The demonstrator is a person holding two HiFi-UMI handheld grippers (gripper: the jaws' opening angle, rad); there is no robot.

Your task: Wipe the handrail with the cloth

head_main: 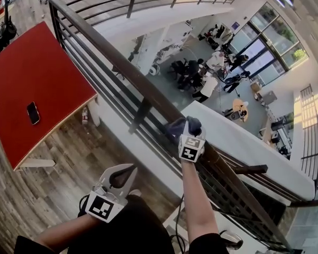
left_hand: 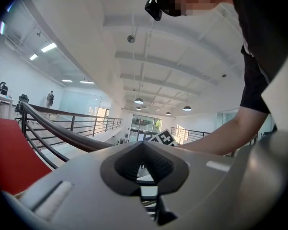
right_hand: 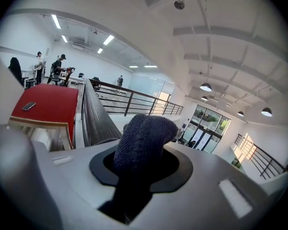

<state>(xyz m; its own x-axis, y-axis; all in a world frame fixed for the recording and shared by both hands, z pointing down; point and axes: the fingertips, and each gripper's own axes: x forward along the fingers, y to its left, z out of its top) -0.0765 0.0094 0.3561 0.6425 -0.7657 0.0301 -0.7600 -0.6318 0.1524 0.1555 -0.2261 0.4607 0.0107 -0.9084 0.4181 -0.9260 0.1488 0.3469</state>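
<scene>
A stretch of the handrail (head_main: 106, 52) is hidden under the cloth (head_main: 175, 127). The red tabletop (head_main: 37, 83) is cut off at the left edge. The people (head_main: 201, 73) below are shown too small to be told apart.

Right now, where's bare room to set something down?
The red tabletop is bare all round the small black phone; the wood-plank floor beside it looks open too. Crowded only where the right gripper holds the dark knitted cloth at the dark handrail.

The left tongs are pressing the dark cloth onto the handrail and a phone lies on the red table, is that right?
Not quite: it is the right tongs that press the dark cloth onto the handrail, as the right gripper view shows; the left tongs are shut, empty. The phone does lie on the red table.
</scene>
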